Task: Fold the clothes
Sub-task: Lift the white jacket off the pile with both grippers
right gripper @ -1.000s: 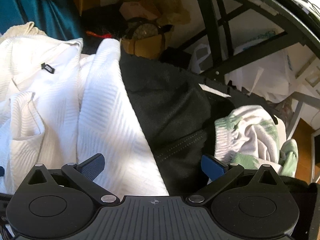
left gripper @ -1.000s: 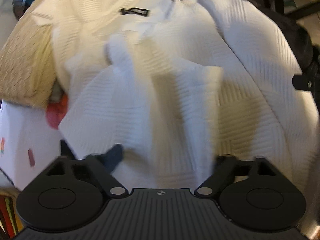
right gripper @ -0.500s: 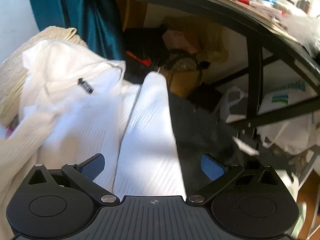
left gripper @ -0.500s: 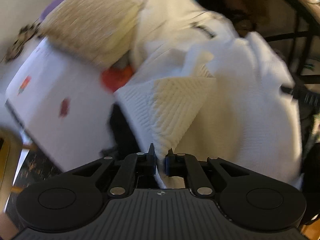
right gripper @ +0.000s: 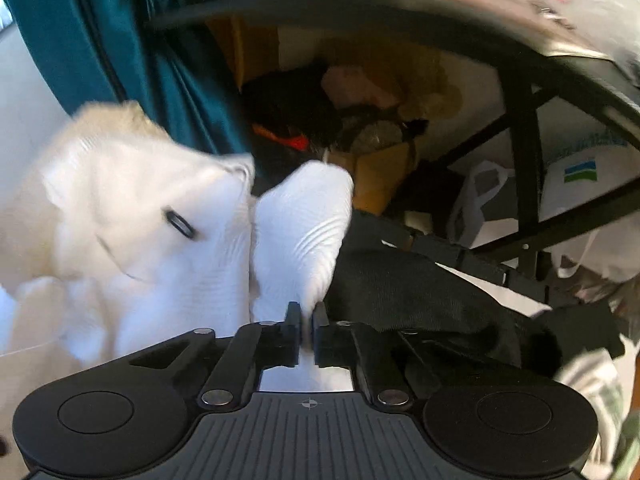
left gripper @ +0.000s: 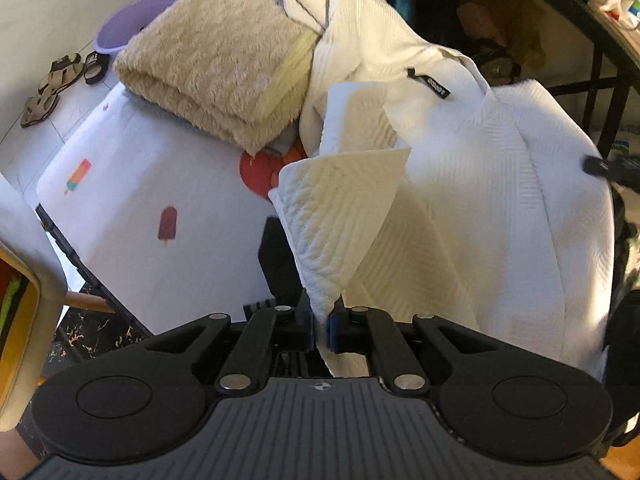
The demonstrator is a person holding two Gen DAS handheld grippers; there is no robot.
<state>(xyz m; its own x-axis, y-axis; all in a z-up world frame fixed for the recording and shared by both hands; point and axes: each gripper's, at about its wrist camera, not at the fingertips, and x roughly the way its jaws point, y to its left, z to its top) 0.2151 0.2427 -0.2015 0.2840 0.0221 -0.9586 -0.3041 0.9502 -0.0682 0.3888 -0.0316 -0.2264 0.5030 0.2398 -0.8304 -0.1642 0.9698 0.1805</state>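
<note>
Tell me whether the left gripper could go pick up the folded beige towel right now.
Probably not yet. The left gripper is shut on a corner of the white shirt, so it would have to let go first. The beige towel itself lies uncovered on top, beyond the shirt.

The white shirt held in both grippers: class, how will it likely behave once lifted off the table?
Probably floppy: the white shirt already sags in folds from the left gripper. Likely light for its size, since a thin pinch at the right gripper seems to hold it. Its ribbed weave probably grips rather than slips.
</note>
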